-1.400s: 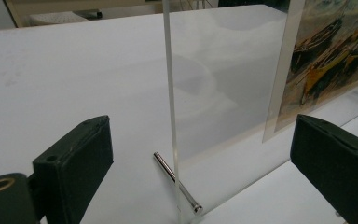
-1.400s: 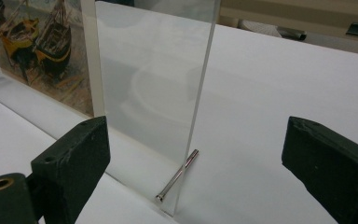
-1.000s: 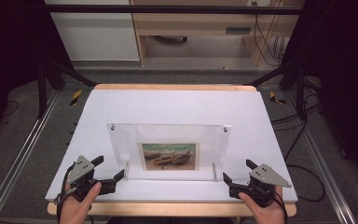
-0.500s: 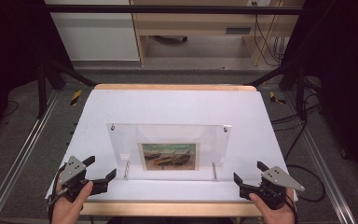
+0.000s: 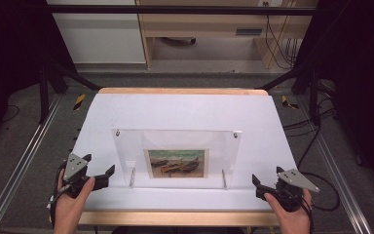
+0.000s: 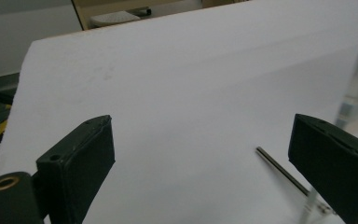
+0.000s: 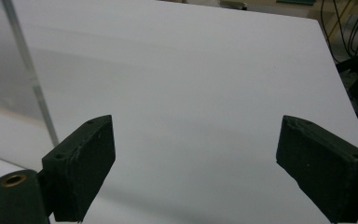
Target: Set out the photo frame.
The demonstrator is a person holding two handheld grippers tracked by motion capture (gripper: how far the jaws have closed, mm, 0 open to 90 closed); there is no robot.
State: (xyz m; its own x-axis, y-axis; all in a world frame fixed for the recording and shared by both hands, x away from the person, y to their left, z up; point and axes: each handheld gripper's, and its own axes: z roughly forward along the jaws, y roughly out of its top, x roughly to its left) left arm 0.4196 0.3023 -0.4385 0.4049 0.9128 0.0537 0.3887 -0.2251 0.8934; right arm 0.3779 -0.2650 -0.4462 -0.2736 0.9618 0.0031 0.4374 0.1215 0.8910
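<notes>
Compared w/ a sec ago I've pulled both grippers back toward my edge and outward. The left gripper (image 5: 108, 171) and right gripper (image 5: 254, 180) now sit well apart from the photo frame (image 5: 177, 157), jaws spread wide, gripping nothing. I read that as the frame being done w/. It stands upright mid-table (image 5: 185, 105): clear acrylic, boat picture (image 5: 177, 163) inside, two metal legs in front, near leg (image 6: 279, 169) by my left jaw.

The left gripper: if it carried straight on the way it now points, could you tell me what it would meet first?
Probably the clear acrylic photo frame: in the high view the open left gripper points toward its lower left edge, near the metal support pin. Depth is uncertain.
</notes>
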